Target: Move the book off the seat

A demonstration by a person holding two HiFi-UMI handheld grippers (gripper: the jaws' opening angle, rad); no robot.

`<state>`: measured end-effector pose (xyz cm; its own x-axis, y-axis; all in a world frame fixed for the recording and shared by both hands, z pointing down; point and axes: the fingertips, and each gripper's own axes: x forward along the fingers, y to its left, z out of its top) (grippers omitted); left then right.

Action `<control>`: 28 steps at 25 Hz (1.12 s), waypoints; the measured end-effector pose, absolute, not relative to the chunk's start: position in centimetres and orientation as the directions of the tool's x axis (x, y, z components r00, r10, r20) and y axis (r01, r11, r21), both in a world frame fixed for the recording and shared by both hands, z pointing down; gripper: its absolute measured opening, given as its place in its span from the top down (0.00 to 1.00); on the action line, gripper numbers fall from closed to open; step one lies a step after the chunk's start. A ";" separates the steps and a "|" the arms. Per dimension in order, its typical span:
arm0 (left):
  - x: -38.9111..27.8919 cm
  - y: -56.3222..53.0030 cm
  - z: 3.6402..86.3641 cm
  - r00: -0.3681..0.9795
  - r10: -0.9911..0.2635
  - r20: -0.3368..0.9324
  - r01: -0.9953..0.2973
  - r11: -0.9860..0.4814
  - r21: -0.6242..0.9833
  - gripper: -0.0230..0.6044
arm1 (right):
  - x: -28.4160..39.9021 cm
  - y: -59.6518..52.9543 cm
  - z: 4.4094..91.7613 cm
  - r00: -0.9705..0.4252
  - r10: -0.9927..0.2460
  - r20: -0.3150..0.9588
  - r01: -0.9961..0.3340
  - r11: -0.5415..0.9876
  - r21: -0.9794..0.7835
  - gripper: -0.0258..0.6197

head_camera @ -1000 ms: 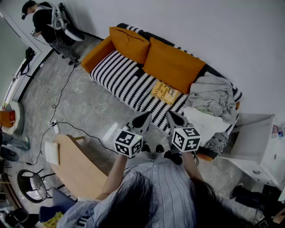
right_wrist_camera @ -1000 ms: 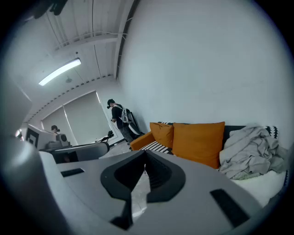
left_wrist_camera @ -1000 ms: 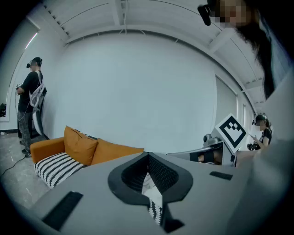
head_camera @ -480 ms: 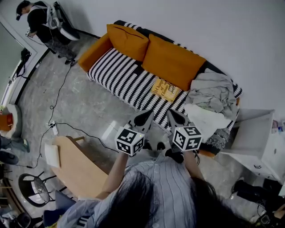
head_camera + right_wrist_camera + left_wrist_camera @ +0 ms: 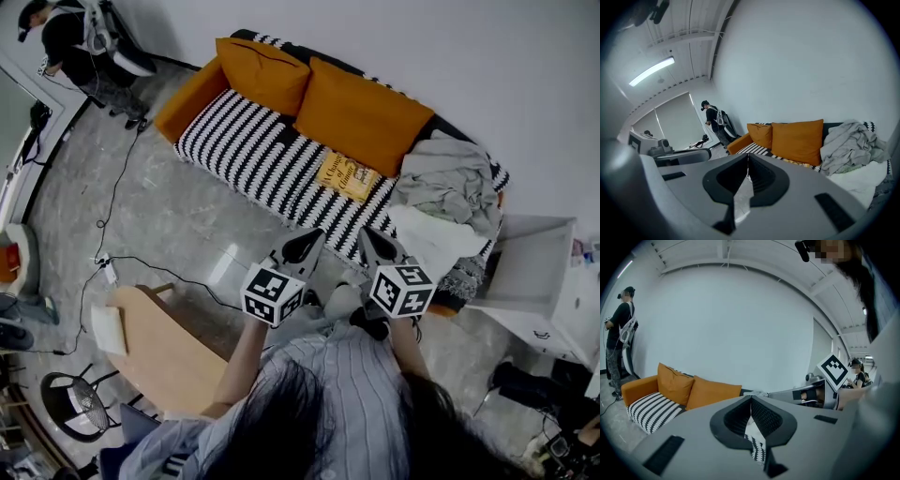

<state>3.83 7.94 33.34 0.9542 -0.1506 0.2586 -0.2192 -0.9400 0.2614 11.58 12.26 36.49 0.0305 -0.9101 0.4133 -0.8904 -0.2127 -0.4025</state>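
A yellow book (image 5: pixel 345 176) lies flat on the black-and-white striped seat of the sofa (image 5: pixel 244 150), just below the right orange cushion (image 5: pixel 361 114). In the right gripper view a sliver of the book (image 5: pixel 797 162) shows under that cushion (image 5: pixel 799 139). My left gripper (image 5: pixel 304 243) and right gripper (image 5: pixel 377 243) are both shut and empty, held side by side in front of the sofa's near edge, short of the book. In the left gripper view my left gripper (image 5: pixel 751 399) points at the sofa's right part, jaws pressed together.
A grey blanket (image 5: pixel 450 187) and a white cloth (image 5: pixel 427 246) pile on the sofa's right end. A white cabinet (image 5: pixel 548 291) stands to the right, a wooden table (image 5: pixel 159 352) at lower left. Cables (image 5: pixel 112 206) cross the floor. Another person (image 5: pixel 70 42) stands at far left.
Both grippers have crept forward toward the sofa, and the sofa has slid up and left in the head view. Jaws stay shut.
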 end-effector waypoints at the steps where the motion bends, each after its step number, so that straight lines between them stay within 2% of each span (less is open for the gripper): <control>1: 3.8 7.9 33.6 0.954 -0.141 0.266 -0.213 -0.941 0.265 0.95 | 11.7 12.4 36.5 0.037 -0.909 0.415 -0.887 -0.221 -0.405 0.93; 8: 5.2 6.7 35.1 0.954 -0.112 0.278 -0.201 -0.927 0.318 0.95 | 14.2 12.3 37.2 0.089 -0.893 0.442 -0.871 -0.285 -0.401 0.93; 14: 6.9 4.1 36.8 0.940 -0.138 0.312 -0.244 -0.912 0.329 0.95 | 17.1 10.7 38.8 0.088 -0.882 0.462 -0.859 -0.303 -0.414 0.93; 23: 12.0 -1.3 38.4 0.922 -0.167 0.350 -0.296 -0.886 0.357 0.95 | 24.3 6.3 41.1 0.067 -0.859 0.508 -0.850 -0.316 -0.422 0.93; 28: 15.2 -3.3 41.7 0.893 -0.162 0.421 -0.323 -0.880 0.347 0.95 | 29.0 4.8 43.9 0.056 -0.831 0.554 -0.840 -0.339 -0.424 0.93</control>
<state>15.21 -3.32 41.70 0.8926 -0.1621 0.4207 -0.3234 -0.8804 0.3470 29.04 4.85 43.94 0.0558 -0.8305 0.5542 -0.8398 -0.3393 -0.4238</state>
